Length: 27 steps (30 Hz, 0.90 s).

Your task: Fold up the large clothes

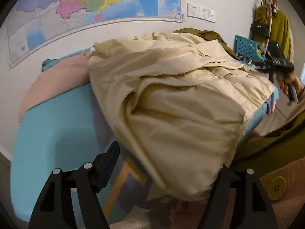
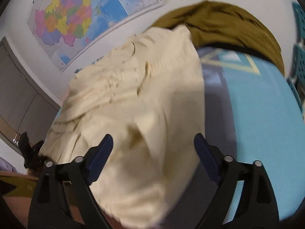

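Spread wide and empty, the right gripper [image 2: 153,143] hangs directly over the near hem of a cream coat [image 2: 137,99], cloth filling the gap between its dark blue pads [image 2: 103,152] without either pad touching it. Beside that hem, the left gripper [image 1: 167,164] also stands open; one finger shows clear of the fabric on the coat's left, the other is hidden under the overhanging corner, so contact there cannot be told. From both tools the coat [image 1: 171,95] runs lengthwise away toward the wall, heaped and creased on a turquoise sheet [image 1: 47,133]. By this reading the right gripper sits nearer the cloth's middle, the left at its edge. Left of the coat lies a pink pillow [image 1: 49,87]; beyond its far end, an olive garment [image 2: 228,22]; behind that, a wall map [image 1: 91,2].
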Each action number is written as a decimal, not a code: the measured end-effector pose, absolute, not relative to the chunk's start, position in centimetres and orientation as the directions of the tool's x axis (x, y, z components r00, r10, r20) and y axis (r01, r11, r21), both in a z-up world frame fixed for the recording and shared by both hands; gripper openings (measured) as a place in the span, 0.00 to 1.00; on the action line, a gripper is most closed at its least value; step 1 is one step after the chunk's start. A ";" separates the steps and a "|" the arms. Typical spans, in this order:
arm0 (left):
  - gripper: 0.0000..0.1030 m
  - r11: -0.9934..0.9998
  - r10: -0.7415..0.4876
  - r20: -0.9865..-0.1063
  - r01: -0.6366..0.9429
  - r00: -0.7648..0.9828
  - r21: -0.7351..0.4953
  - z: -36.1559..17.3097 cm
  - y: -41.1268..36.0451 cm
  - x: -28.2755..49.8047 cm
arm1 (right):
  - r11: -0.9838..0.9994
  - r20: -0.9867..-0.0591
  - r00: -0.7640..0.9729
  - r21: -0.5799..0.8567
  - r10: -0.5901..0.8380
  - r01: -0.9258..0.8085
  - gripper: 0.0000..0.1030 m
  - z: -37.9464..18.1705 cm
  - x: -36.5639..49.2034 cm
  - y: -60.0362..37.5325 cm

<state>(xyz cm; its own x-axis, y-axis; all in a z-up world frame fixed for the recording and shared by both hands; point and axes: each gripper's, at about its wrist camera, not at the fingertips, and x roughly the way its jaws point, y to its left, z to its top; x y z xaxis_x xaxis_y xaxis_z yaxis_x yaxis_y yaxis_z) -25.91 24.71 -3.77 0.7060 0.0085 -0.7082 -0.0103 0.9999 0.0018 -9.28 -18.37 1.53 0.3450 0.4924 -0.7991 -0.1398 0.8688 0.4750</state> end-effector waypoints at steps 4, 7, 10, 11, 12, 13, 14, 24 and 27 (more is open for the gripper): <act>0.69 0.999 0.028 -0.700 -0.006 0.714 0.034 -3.5 23.3 -25.7 | 0.863 -0.799 0.325 0.460 0.506 -0.210 0.25 1.3 -11.7 -17.6; 0.70 0.997 0.050 -0.705 0.002 0.707 0.074 -3.7 22.3 -25.8 | 0.886 -0.793 0.398 0.433 0.461 -0.163 0.01 1.8 -10.7 -19.0; 0.75 0.999 -0.002 -0.689 0.035 0.724 0.033 -3.4 22.2 -27.4 | 0.885 -0.768 0.476 0.462 0.428 -0.051 0.01 1.9 -10.0 -22.1; 0.77 0.998 -0.047 -0.676 0.059 0.735 -0.006 -3.4 22.4 -28.2 | 0.887 -0.773 0.480 0.460 0.416 -0.028 0.01 1.6 -9.9 -22.4; 0.79 0.996 -0.081 -0.666 0.077 0.742 -0.035 -3.3 22.6 -28.6 | 0.895 -0.783 0.475 0.445 0.401 -0.022 0.01 1.2 -9.8 -22.4; 0.81 0.992 -0.128 -0.644 0.097 0.754 -0.084 -3.2 22.9 -29.5 | 0.904 -0.795 0.466 0.427 0.388 -0.024 0.01 0.8 -9.7 -22.2; 0.81 0.987 -0.157 -0.622 0.105 0.767 -0.120 -3.0 23.2 -30.0 | 0.901 -0.799 0.457 0.434 0.390 -0.009 0.01 0.2 -9.6 -22.2; 0.86 0.925 -0.204 -0.602 -0.049 0.772 -0.376 -3.2 27.5 -27.6 | 0.783 -0.701 0.440 0.622 0.562 -0.007 0.83 0.9 -11.6 -23.3; 0.86 0.880 -0.299 -0.593 -0.023 0.747 -0.474 -4.4 27.6 -26.2 | 0.766 -0.702 0.388 0.642 0.598 -0.019 0.88 0.1 -12.2 -22.4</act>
<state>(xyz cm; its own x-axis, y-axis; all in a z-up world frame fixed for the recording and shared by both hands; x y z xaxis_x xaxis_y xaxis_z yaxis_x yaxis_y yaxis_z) -26.19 27.64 -4.44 0.7473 -0.2995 -0.5932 -0.0231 0.8805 -0.4735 -12.19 -22.37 0.09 0.3881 0.5975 -0.7017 -0.0193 0.7665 0.6420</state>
